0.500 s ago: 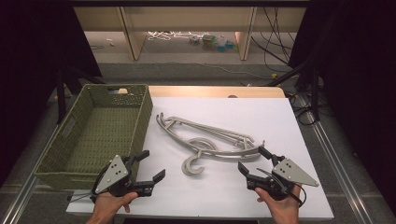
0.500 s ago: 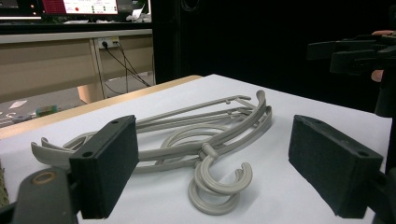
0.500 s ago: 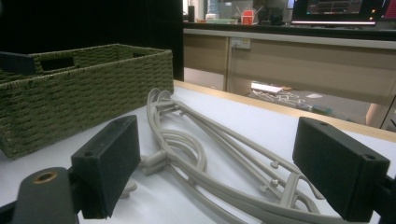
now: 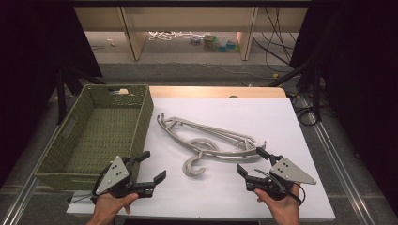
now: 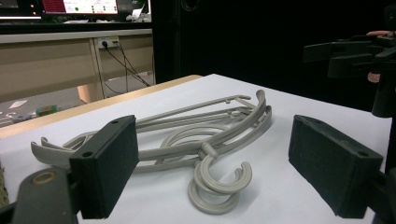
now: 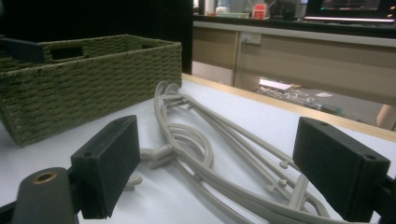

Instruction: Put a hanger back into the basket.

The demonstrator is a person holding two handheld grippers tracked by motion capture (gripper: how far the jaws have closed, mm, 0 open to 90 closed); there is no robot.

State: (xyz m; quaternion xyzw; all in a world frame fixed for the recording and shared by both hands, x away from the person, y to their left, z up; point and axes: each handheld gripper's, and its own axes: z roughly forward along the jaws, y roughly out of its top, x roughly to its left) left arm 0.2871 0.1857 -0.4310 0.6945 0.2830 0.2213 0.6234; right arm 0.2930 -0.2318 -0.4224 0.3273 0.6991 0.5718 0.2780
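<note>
Grey plastic hangers [image 4: 209,138] lie stacked in the middle of the white table, their hooks [image 4: 195,164] curling toward the front. My left gripper [image 4: 151,165] is open near the front left, a short way left of the hooks. The hangers [image 5: 205,135] sit beyond its wide-apart jaws in the left gripper view. My right gripper [image 4: 251,160] is open at the front right, close to the hangers' right end. In the right gripper view the hangers [image 6: 219,140] stretch away between its spread jaws. Neither gripper holds anything.
A green woven basket [image 4: 96,133] stands empty on the table's left side, just behind the left gripper; the basket [image 6: 84,79] also appears at the left of the right gripper view. The white table surface [image 4: 263,112] lies bare behind and right of the hangers. Shelving and cables lie beyond the table.
</note>
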